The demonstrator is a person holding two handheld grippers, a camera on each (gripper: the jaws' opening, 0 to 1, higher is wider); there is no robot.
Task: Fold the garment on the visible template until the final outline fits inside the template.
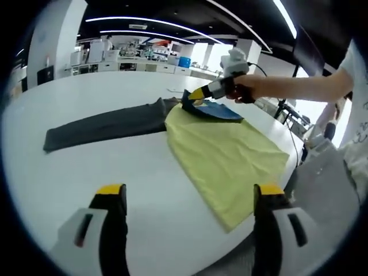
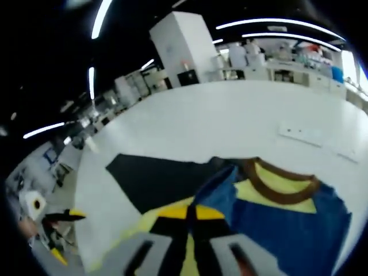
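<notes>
A garment (image 1: 224, 155) lies on the white table (image 1: 75, 172), its yellow back up and a blue part showing at the far end. My right gripper (image 1: 192, 96), held by a hand, is shut on the blue edge by the collar and lifts it. In the right gripper view, that gripper's (image 2: 187, 214) yellow tips are pressed together on the fabric, and beyond them lies the blue front (image 2: 287, 227) with a brown collar (image 2: 282, 185). A long dark grey cloth (image 1: 109, 126) (image 2: 161, 179) lies beside the garment. My left gripper (image 1: 188, 192) hovers open over the table's near side, holding nothing.
A person's arm (image 1: 299, 86) reaches in from the right. A grey shape (image 1: 328, 184) stands off the table's right edge. A white strip (image 2: 302, 133) lies on the table (image 2: 230, 109) beyond the garment. Benches with equipment (image 1: 132, 57) line the back of the room.
</notes>
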